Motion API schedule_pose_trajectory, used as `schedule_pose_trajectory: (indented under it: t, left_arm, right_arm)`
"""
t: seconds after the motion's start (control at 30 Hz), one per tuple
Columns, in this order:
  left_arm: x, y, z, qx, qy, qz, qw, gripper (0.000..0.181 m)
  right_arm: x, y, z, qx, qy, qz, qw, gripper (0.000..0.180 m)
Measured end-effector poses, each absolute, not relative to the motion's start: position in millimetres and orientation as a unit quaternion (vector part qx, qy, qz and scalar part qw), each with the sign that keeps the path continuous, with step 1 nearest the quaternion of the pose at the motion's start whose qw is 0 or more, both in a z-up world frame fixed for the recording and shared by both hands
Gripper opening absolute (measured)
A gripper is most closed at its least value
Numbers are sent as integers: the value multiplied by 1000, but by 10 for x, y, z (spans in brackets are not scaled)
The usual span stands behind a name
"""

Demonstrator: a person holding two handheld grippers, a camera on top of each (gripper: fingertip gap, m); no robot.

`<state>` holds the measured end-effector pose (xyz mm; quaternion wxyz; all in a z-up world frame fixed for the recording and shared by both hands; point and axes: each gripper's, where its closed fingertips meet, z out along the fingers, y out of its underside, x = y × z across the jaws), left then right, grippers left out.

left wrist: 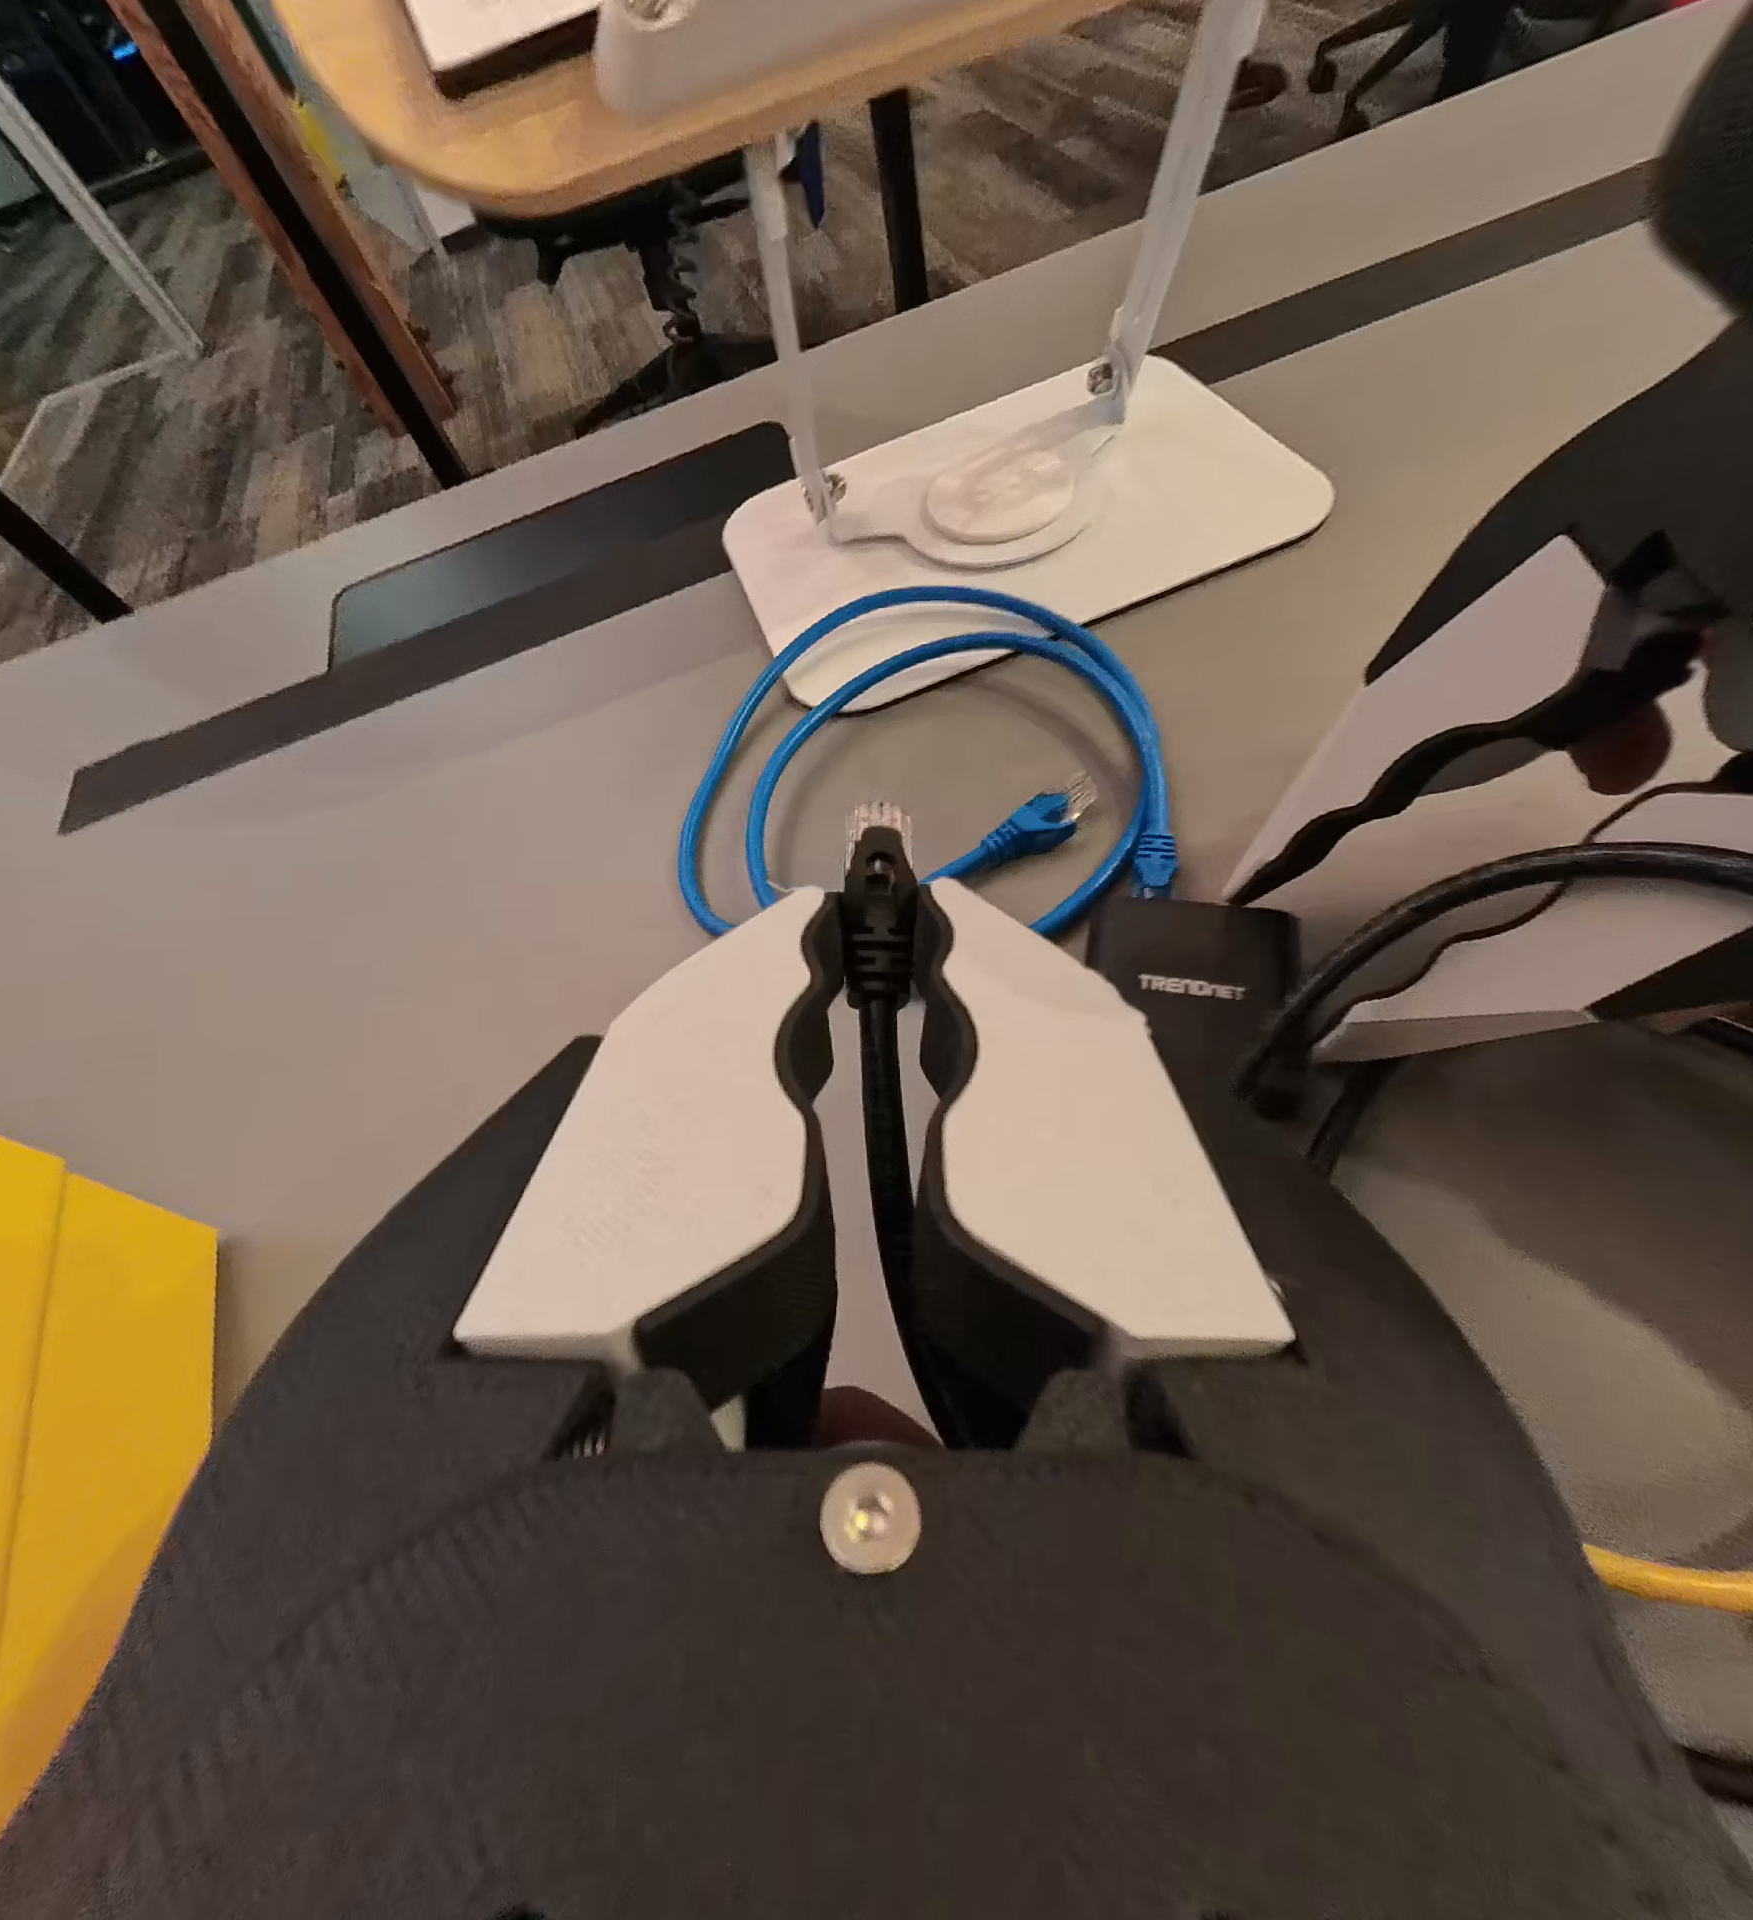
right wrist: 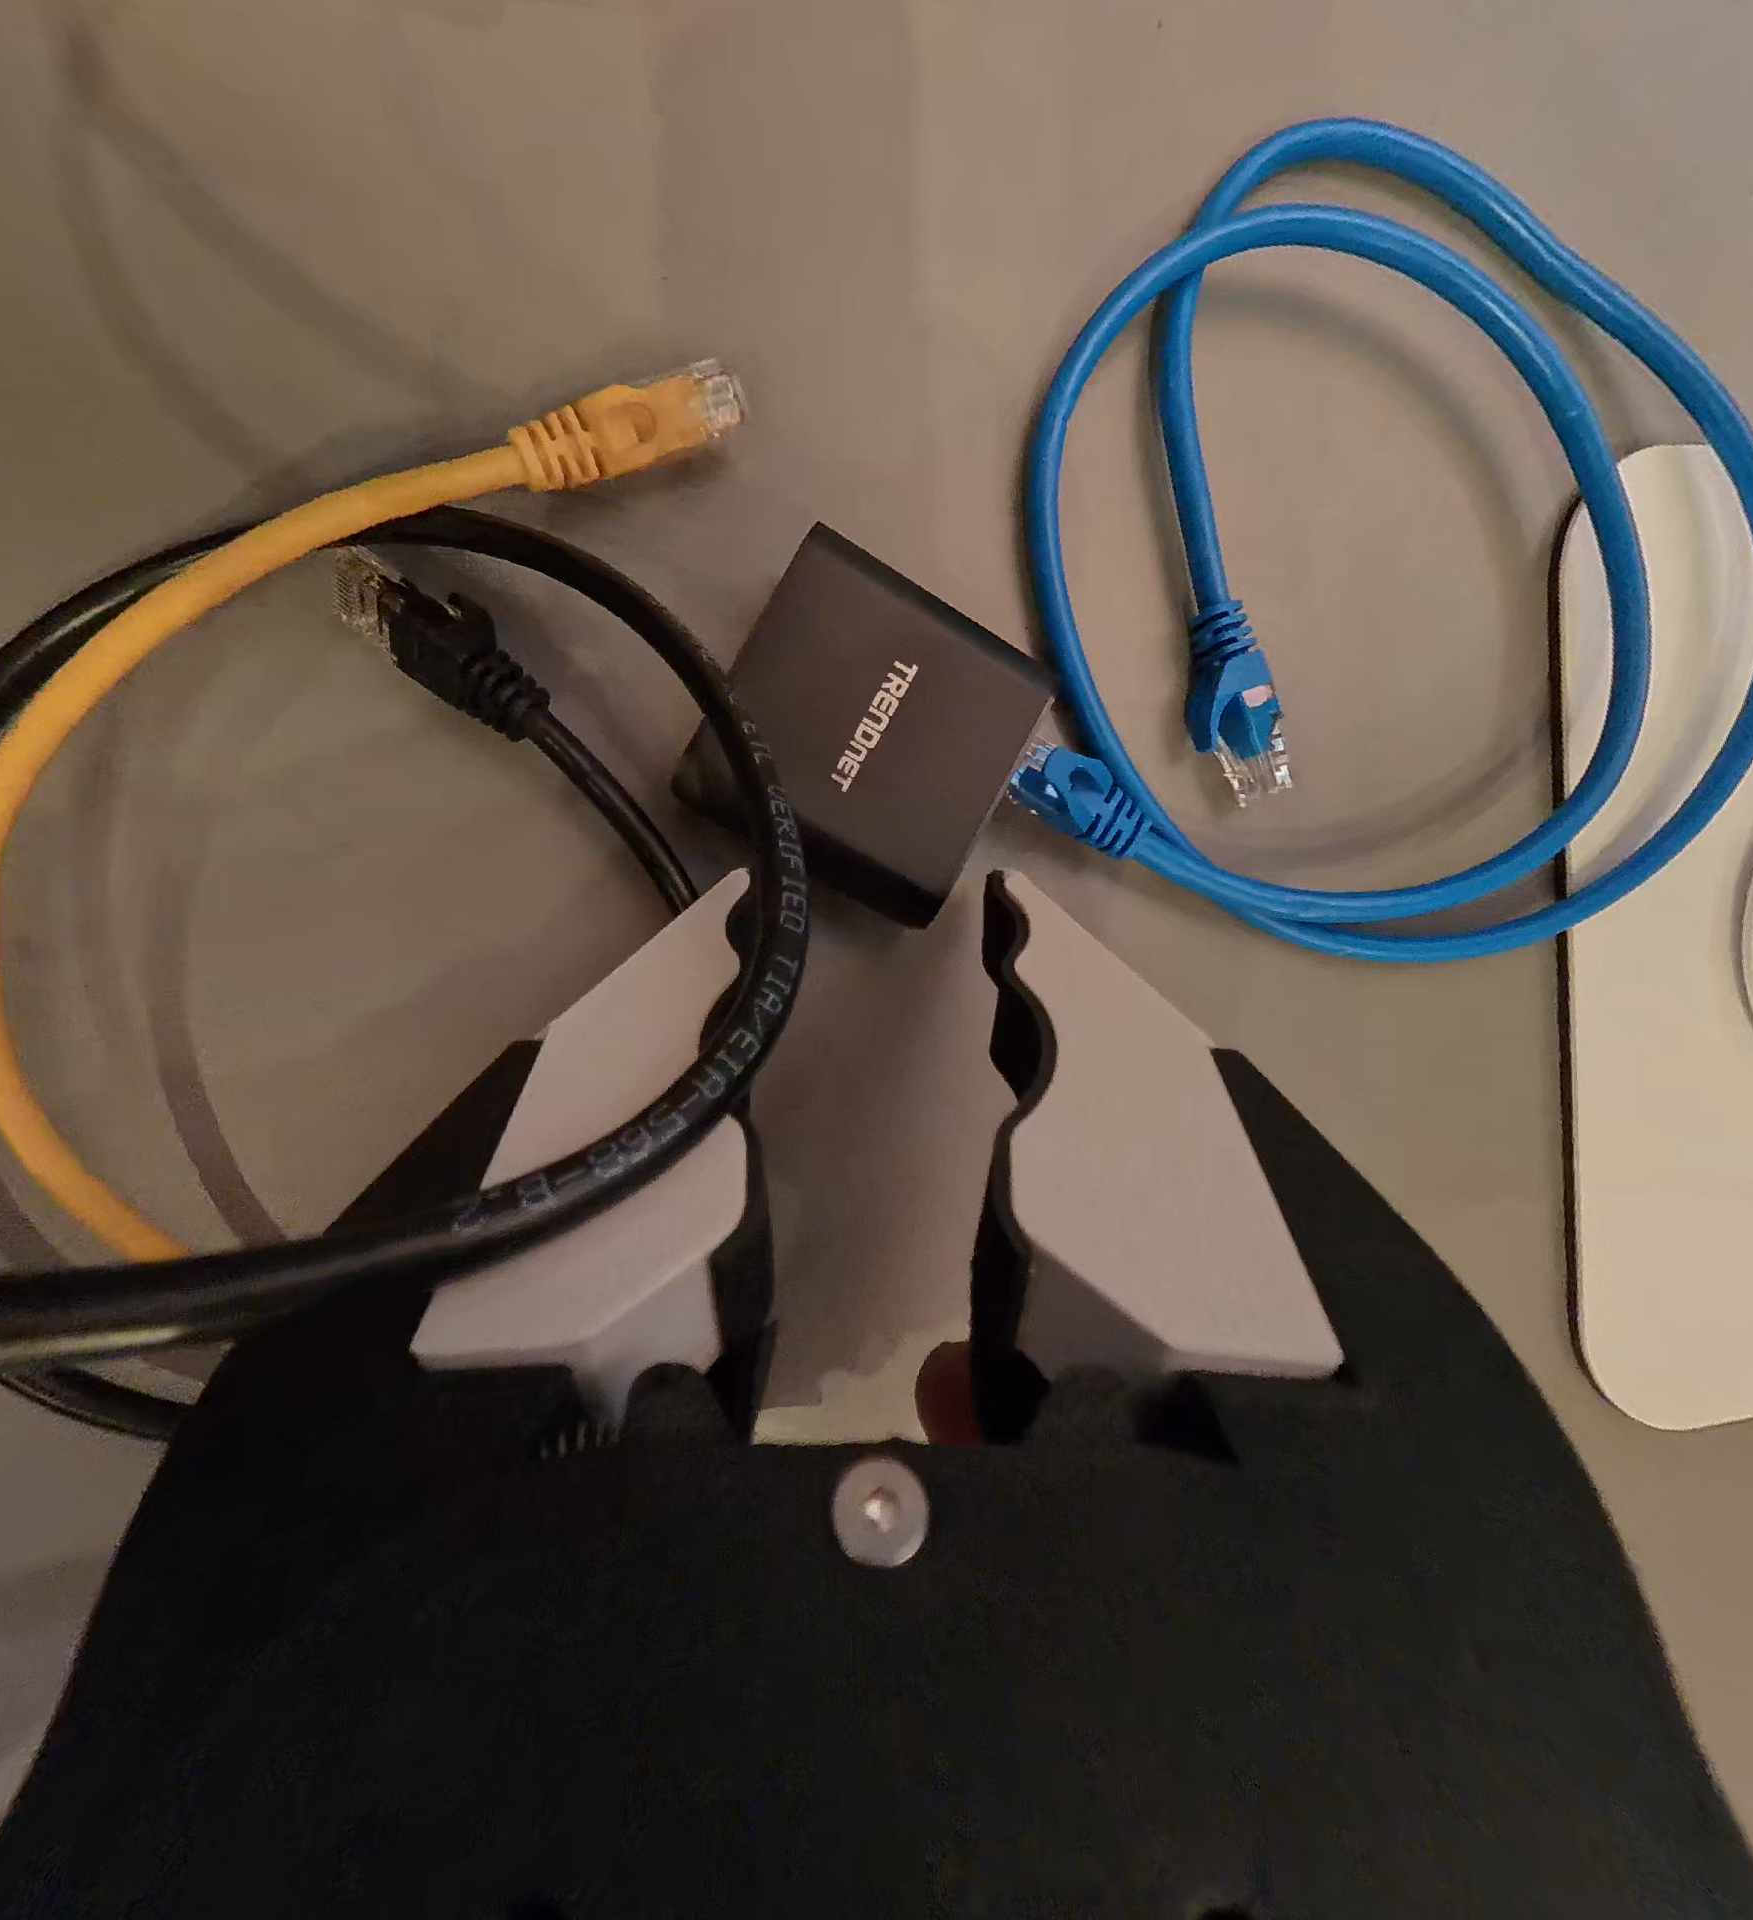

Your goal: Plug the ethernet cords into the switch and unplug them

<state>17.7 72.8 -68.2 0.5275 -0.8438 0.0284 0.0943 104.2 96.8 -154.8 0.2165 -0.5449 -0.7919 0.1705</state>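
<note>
pinching the black cord [left wrist: 877, 1039] just behind its plug, your left gripper [left wrist: 877, 914] holds the clear tip pointing forward, above the desk [left wrist: 332, 935] and left of the switch [left wrist: 1189, 961]. your right gripper [right wrist: 877, 894] hovers spread and empty right at the near corner of that small dark box, where one blue cord [right wrist: 1074, 795] end is already seated and the yellow cord [right wrist: 633, 421] lies unplugged. you look mid-plugging, so next steady the switch with the right and line the black plug up with a free port, which isn't visible from here.

The small black box-shaped switch [right wrist: 867, 727] lies on the grey table [right wrist: 436, 208], between the looped blue cord [right wrist: 1630, 436] at right and the yellow cord [right wrist: 10, 831] and black cord [right wrist: 643, 623] at left.
</note>
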Motion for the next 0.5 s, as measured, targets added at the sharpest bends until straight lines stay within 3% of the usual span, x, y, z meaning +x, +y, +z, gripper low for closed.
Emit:
schedule_pose_trajectory:
  t: [0.5]
  left_arm:
    - [632,783,-384,-821,91,121,550,13]
  right_arm:
    - [1178,968,-1537,-564,-774,180,224,41]
